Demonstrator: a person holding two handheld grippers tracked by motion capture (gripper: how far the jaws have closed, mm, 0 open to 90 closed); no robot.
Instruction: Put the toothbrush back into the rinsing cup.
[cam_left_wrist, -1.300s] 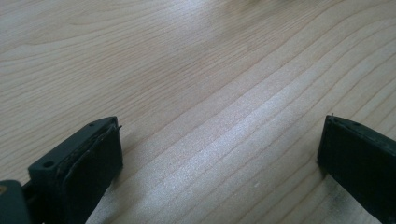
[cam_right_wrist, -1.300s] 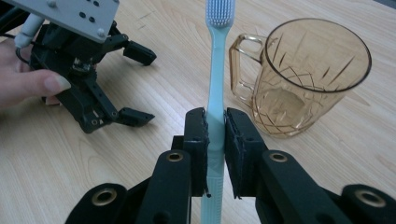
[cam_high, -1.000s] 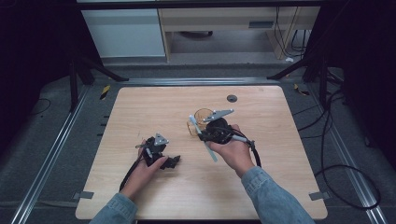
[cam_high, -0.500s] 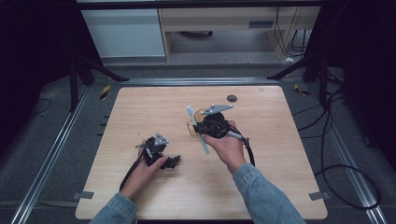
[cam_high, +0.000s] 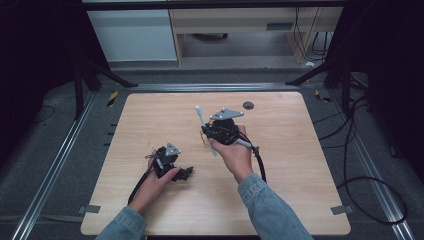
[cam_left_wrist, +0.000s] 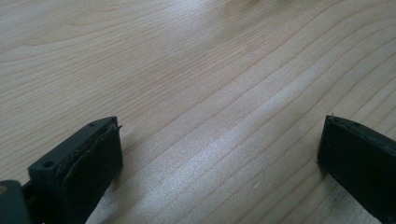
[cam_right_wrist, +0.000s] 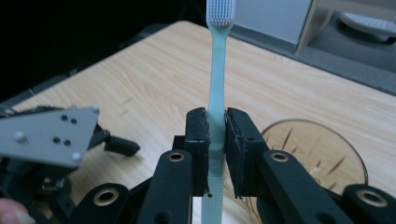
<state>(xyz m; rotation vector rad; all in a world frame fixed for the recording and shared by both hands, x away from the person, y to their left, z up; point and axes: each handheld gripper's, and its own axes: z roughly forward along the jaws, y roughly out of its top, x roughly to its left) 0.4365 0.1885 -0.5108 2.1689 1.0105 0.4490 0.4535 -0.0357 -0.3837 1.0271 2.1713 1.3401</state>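
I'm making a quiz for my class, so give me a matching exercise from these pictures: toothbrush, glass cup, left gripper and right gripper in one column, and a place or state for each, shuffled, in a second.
Column one:
1. toothbrush
2. glass cup
3. left gripper
4. right gripper

Column two:
A. jaws wide apart over bare wood
B. standing on the table, beside the right gripper's jaws
C. pale blue, held upright with bristles on top
D. jaws shut on a handle

Pairs: 1-C, 2-B, 3-A, 4-D
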